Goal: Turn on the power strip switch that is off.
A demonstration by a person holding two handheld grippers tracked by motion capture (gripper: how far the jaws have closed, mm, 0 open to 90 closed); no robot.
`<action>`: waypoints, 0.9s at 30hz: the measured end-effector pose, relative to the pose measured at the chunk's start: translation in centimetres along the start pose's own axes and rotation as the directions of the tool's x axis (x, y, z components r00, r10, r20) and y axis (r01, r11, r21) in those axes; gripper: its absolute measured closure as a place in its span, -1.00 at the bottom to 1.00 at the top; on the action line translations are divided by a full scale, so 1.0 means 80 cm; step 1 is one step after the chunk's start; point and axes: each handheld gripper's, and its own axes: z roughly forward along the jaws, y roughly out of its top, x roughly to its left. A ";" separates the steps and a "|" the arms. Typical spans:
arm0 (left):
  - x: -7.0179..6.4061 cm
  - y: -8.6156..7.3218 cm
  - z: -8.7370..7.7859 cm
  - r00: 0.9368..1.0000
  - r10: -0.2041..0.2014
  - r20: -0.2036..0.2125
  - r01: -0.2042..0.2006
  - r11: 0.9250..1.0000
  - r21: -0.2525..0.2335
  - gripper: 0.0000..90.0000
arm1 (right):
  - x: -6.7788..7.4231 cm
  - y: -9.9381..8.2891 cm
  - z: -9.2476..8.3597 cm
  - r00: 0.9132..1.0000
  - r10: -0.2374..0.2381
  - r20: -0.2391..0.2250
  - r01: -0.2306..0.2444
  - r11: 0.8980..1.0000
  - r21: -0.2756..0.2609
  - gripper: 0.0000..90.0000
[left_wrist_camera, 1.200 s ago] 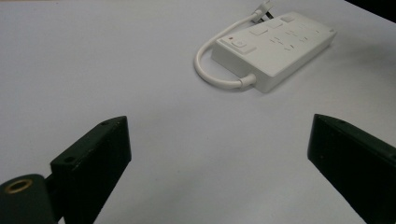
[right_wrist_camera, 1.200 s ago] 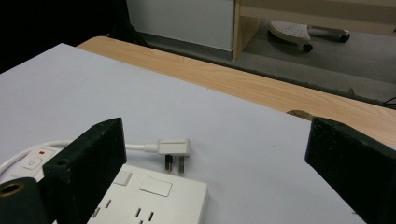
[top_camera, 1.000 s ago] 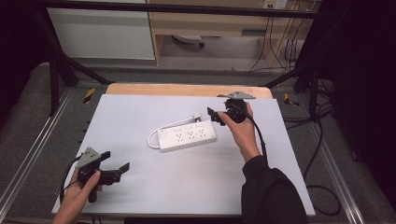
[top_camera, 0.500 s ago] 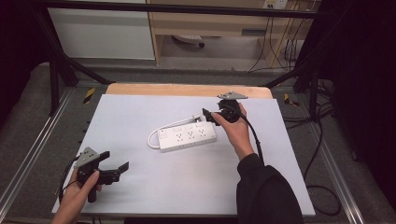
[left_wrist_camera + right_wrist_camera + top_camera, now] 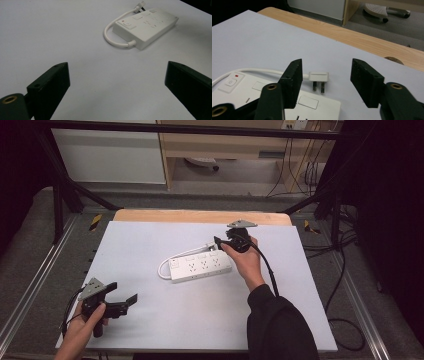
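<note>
White sheeting covers the bench (image 5: 150,330); at its near left the left hand-held gripper (image 5: 131,299) rests spread wide, gripping nothing. Mid-bench lies the white power strip (image 5: 201,267). Over its far right end, the right hand-held gripper (image 5: 325,77), jaws just closing, brackets the plug (image 5: 318,78) without touching.

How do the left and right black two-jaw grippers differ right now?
The left gripper sits at the near left of the white table, far from the white power strip; the right gripper hangs over the strip's far end, by its white plug.

The left's jaws stand wide; the right's are narrower and have just been closing, the plug ahead between them, untouched.

Both hold nothing.
</note>
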 end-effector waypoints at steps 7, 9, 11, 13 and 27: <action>0.000 0.000 -0.001 1.000 -0.002 0.006 0.002 1.000 -0.004 -0.86 | 0.005 -0.006 0.010 1.000 -0.008 -0.021 0.008 1.000 0.028 0.16; -0.001 0.000 -0.001 1.000 0.003 0.004 -0.003 1.000 -0.001 -0.86 | 0.007 -0.008 0.012 1.000 -0.007 -0.024 0.008 0.999 0.035 0.19; -0.001 0.000 -0.001 1.000 0.004 0.004 -0.004 1.000 -0.003 -0.86 | 0.009 -0.010 0.015 1.000 -0.010 -0.027 0.011 0.999 0.040 0.25; -0.001 0.000 0.000 1.000 0.003 0.004 -0.003 1.000 -0.002 -0.86 | 0.010 -0.012 0.017 0.999 -0.008 -0.033 0.009 0.999 0.045 0.30; -0.001 0.000 0.000 1.000 0.019 0.010 -0.019 1.000 -0.005 -0.86 | 0.012 -0.024 0.025 0.999 -0.008 -0.052 0.011 0.998 0.066 0.58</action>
